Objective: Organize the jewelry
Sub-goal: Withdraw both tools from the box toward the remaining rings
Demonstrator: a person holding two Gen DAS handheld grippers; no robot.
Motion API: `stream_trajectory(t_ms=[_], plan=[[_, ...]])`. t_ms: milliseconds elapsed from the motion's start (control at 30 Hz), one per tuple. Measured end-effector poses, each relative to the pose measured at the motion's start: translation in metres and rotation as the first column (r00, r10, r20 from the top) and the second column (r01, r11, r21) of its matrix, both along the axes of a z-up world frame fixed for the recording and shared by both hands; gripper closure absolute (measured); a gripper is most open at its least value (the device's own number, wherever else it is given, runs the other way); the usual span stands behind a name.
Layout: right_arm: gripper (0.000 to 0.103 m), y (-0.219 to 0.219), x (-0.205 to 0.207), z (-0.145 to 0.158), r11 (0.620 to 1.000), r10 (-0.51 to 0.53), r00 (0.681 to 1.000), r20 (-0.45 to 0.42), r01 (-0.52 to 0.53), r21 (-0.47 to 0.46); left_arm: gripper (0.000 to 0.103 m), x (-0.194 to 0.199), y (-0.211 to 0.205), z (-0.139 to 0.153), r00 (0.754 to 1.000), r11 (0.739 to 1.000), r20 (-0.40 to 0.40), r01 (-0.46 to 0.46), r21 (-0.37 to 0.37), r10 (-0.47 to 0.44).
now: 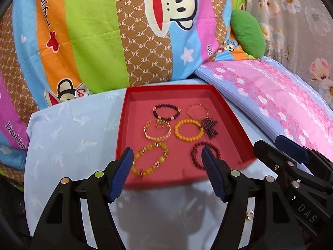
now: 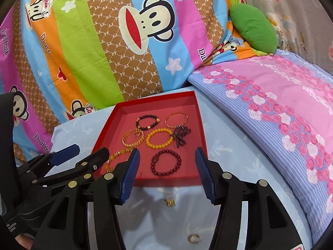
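Note:
A red tray lies on a light blue sheet and holds several bracelets. Among them are a yellow stone one, a dark red bead one, an orange-yellow bead one, a gold chain and a gold bangle. My left gripper hovers open over the tray's near edge, nothing between its blue pads. My right gripper hangs open beside it on the right, also holding nothing, with the dark red bracelet lying in the tray beyond it.
A small gold piece and a ring lie on the light blue sheet in front of the tray. A striped cartoon quilt rises behind, a pink floral pillow lies at the right, and a green cushion sits above it.

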State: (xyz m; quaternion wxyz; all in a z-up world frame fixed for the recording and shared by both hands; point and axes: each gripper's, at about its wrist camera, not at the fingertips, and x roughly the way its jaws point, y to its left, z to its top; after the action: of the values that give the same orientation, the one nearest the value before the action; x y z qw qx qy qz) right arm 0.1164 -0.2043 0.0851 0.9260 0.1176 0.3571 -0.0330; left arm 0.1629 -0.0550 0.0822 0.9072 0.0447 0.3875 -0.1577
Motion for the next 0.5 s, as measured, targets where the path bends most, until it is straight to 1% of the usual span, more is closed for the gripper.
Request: stream_trajectory(t_ms=[233, 333, 500], plan=[[0.049, 0.002, -0.04, -0.017, 1.0, -0.012, 0.999, -0.032, 0.013, 0.009, 0.039, -0.033, 0.0, -0.017, 0.999, 1.0, -0.041, 0.02, 0.005, -0.02], [0.049, 0.002, -0.054, -0.031, 1.0, -0.012, 0.998, -0.06, 0.013, 0.017, 0.039, -0.046, -0.001, -0.032, 0.997, 0.999, -0.066, 0.03, 0.018, -0.029], [0.049, 0.004, -0.07, -0.053, 1.0, -0.014, 0.994, -0.105, 0.014, -0.002, 0.039, -0.062, -0.004, -0.057, 0.994, 0.999, -0.108, 0.038, 0.039, -0.033]])
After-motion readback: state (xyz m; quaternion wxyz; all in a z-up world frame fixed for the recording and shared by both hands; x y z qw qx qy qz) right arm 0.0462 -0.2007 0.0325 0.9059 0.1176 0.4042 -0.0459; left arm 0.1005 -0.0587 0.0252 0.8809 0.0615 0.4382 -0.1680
